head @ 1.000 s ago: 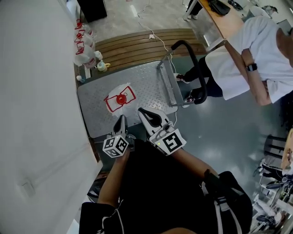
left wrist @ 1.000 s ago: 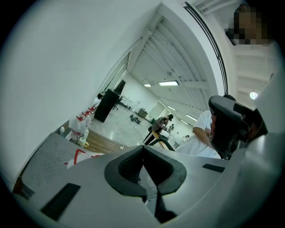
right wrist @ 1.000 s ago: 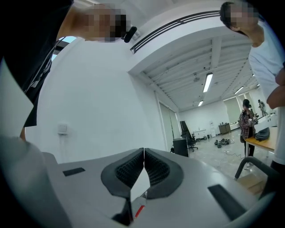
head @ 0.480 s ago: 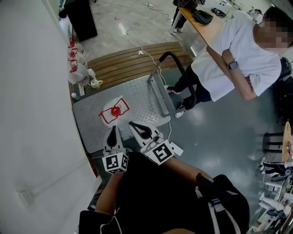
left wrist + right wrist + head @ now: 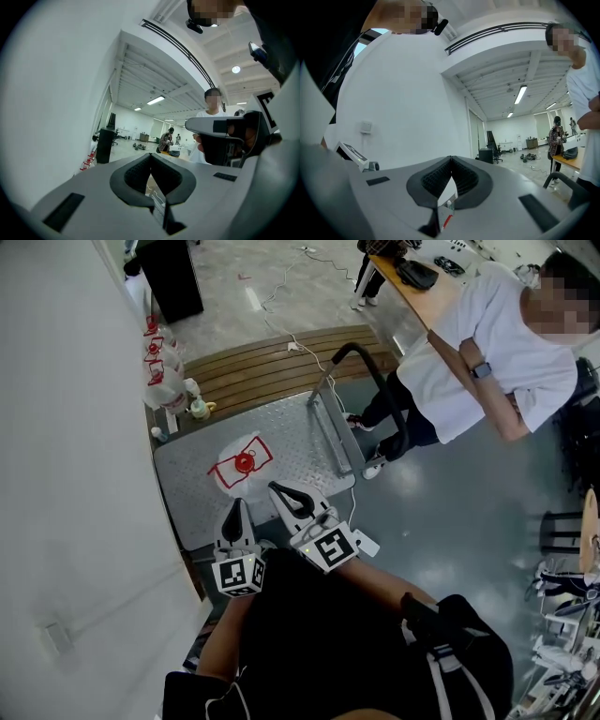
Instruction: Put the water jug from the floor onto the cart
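Note:
The water jug (image 5: 244, 463), clear with a red cap and red label, stands on the cart's grey ribbed deck (image 5: 291, 432). My left gripper (image 5: 234, 512) hovers over the deck's near edge, just short of the jug, jaws shut and empty. My right gripper (image 5: 283, 493) is beside it to the right, also shut with nothing in it. In the left gripper view the left gripper (image 5: 150, 155) has its pads meeting, with the right gripper (image 5: 225, 136) alongside. The right gripper view shows the right gripper (image 5: 451, 158) closed the same way, pointing level across the room.
The cart's black handle (image 5: 373, 357) rises at the deck's right end, with a person in a white shirt (image 5: 487, 343) behind it. A wooden pallet (image 5: 272, 352) lies beyond the cart. Several red-labelled jugs (image 5: 159, 357) line the white wall (image 5: 66, 446) on the left.
My left gripper has risen and rolled, so its marker cube now faces up squarely. The right gripper shifted a little. The jug stays on the deck.

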`<state>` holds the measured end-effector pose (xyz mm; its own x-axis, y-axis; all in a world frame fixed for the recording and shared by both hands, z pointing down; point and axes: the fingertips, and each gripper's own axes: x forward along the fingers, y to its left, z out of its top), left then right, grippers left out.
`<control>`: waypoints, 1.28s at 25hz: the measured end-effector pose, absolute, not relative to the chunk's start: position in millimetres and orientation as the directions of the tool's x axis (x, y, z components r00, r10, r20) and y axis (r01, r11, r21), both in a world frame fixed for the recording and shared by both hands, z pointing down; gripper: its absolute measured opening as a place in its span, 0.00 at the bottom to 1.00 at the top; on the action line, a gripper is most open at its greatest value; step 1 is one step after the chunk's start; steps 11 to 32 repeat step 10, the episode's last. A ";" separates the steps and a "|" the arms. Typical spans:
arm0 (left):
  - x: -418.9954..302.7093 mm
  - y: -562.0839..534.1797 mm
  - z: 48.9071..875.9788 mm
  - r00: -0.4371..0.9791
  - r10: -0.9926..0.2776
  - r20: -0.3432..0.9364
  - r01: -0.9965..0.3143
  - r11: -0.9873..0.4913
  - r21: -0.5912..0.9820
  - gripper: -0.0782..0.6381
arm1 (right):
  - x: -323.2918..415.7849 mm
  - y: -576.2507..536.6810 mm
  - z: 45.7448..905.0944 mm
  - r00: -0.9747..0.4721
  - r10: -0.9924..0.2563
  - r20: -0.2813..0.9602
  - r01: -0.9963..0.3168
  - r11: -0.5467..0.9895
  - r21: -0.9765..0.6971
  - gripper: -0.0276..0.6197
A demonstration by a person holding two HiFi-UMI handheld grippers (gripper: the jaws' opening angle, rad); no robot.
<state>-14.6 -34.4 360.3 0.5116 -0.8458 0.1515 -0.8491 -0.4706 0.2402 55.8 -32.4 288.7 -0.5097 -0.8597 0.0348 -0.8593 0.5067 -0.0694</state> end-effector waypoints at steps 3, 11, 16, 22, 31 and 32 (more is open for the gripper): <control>-17.8 -38.2 349.1 0.510 -0.848 0.142 -0.856 -0.484 0.184 0.13 | 54.5 -33.8 284.0 -0.509 -0.859 0.047 -0.860 0.505 -0.077 0.07; 1.1 -70.6 331.7 0.525 -0.837 0.154 -0.849 -0.503 0.163 0.13 | 86.6 -58.4 282.6 -0.449 -0.892 0.052 -0.891 0.444 -0.094 0.07; 1.1 -70.6 331.7 0.525 -0.837 0.154 -0.849 -0.503 0.163 0.13 | 86.6 -58.4 282.6 -0.449 -0.892 0.052 -0.891 0.444 -0.094 0.07; 1.1 -70.6 331.7 0.525 -0.837 0.154 -0.849 -0.503 0.163 0.13 | 86.6 -58.4 282.6 -0.449 -0.892 0.052 -0.891 0.444 -0.094 0.07; 1.1 -70.6 331.7 0.525 -0.837 0.154 -0.849 -0.503 0.163 0.13 | 86.6 -58.4 282.6 -0.449 -0.892 0.052 -0.891 0.444 -0.094 0.07; 1.1 -70.6 331.7 0.525 -0.837 0.154 -0.849 -0.503 0.163 0.13 | 86.6 -58.4 282.6 -0.449 -0.892 0.052 -0.891 0.444 -0.094 0.07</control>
